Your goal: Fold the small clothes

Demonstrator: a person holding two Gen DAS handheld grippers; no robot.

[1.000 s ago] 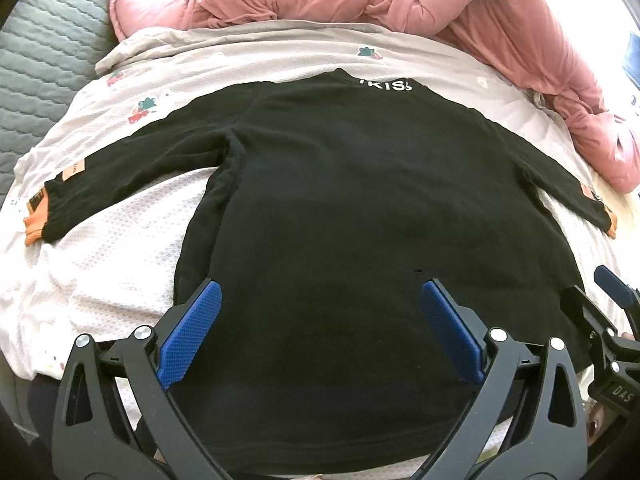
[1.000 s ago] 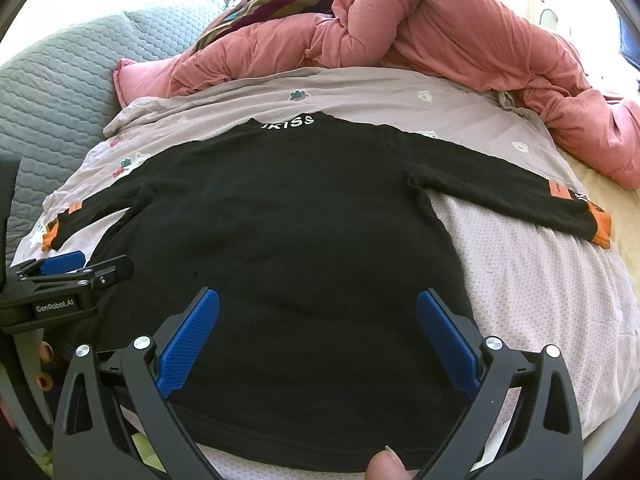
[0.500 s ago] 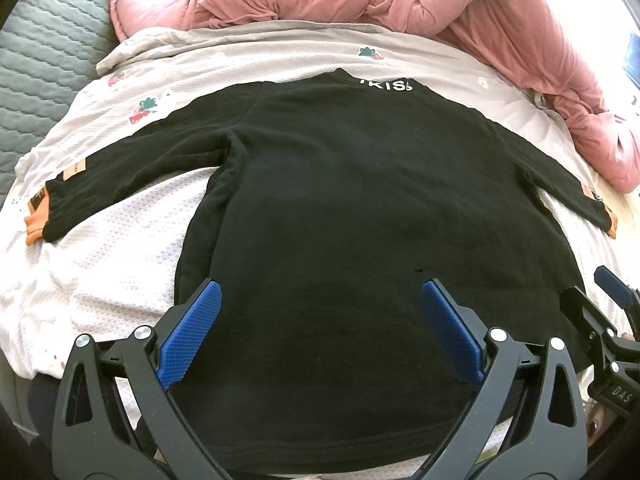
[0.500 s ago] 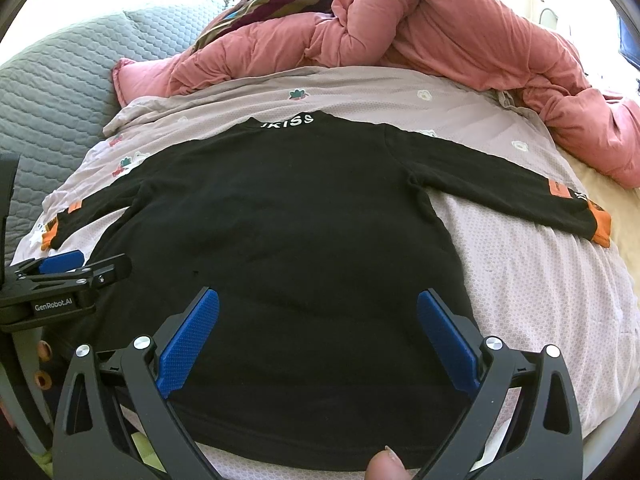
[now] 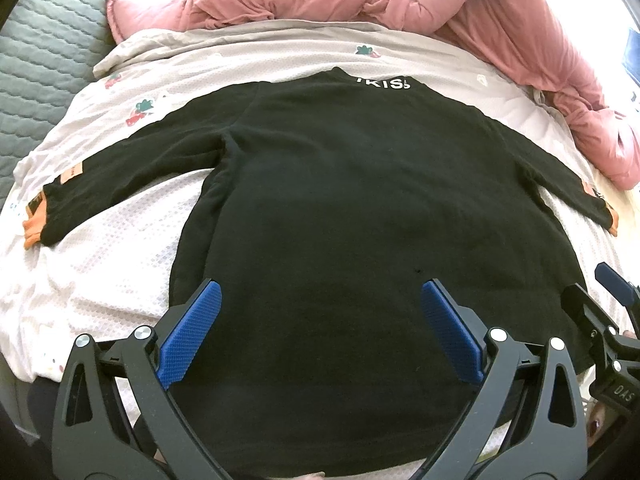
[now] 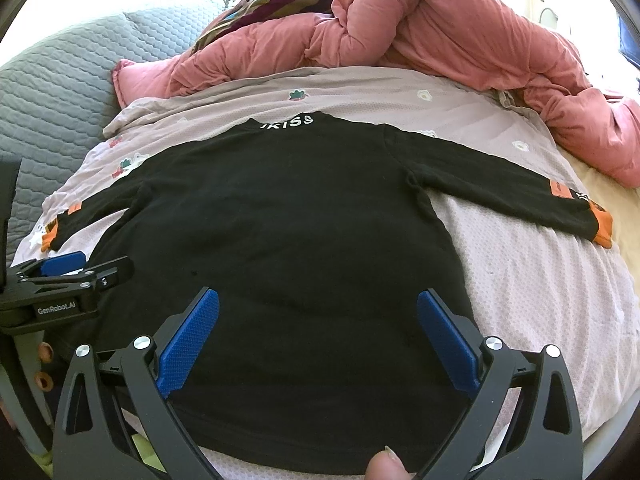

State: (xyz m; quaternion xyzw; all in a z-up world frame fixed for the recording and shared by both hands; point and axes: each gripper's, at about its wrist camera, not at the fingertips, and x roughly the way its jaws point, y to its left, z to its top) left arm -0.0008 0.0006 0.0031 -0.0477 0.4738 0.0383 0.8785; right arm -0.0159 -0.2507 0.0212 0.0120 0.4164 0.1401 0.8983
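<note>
A small black long-sleeved top (image 5: 360,208) with orange cuffs and white letters at the collar lies flat, back up, both sleeves spread, on a pale sheet (image 5: 120,240); it also shows in the right wrist view (image 6: 288,232). My left gripper (image 5: 320,300) is open, hovering over the hem's left part. My right gripper (image 6: 318,312) is open, over the hem's right part. Each gripper shows at the edge of the other's view: the right one (image 5: 612,304), the left one (image 6: 80,270). Neither holds cloth.
A bunched pink duvet (image 6: 400,40) lies along the far side of the bed. A grey quilted cover (image 6: 52,96) is at the left. Striped fabric (image 6: 280,0) sits behind the duvet. A thumb tip (image 6: 386,466) shows at the bottom edge.
</note>
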